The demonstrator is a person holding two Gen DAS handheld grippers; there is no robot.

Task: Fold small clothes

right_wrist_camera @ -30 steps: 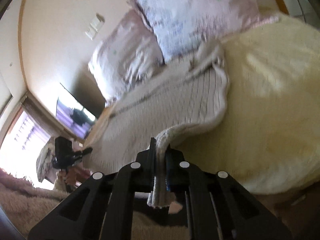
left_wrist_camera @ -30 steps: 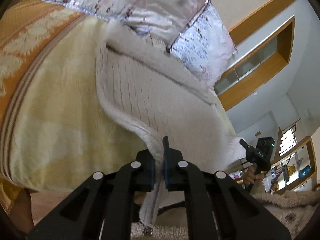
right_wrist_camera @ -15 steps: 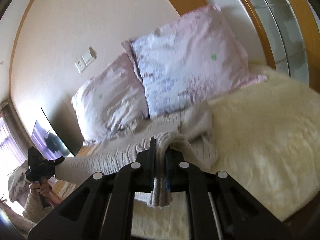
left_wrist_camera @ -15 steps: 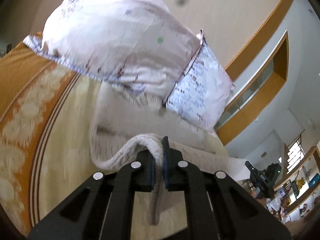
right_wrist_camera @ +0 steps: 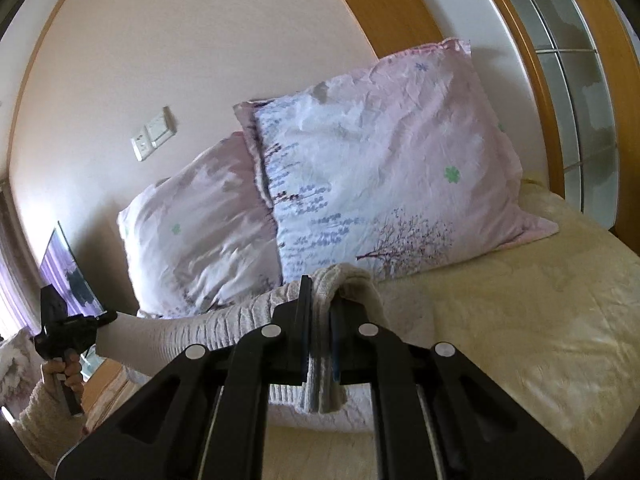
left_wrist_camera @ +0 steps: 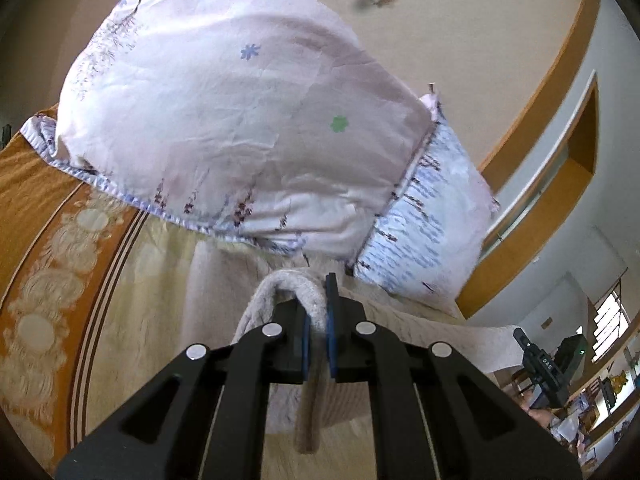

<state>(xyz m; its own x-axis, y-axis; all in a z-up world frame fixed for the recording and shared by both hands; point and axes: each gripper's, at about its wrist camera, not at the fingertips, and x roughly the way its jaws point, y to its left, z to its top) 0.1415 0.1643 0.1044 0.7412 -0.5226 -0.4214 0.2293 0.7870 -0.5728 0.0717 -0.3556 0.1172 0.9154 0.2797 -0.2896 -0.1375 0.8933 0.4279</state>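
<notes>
The left gripper [left_wrist_camera: 318, 322] is pinching one corner of the cream knit garment [left_wrist_camera: 280, 292], and the right gripper [right_wrist_camera: 320, 334] is pinching another fold of it — both jaws pressed tight on fabric. The garment is hanging stretched between them over the yellow bedspread [right_wrist_camera: 520, 312], with the rest lying on the bed at 6 o'clock. At 12 o'clock the floral pillows [left_wrist_camera: 240, 120] are looming close. Judging by this, the first fold is underway; next, the held edge needs lowering flat onto the far edge — evenly, before releasing.
</notes>
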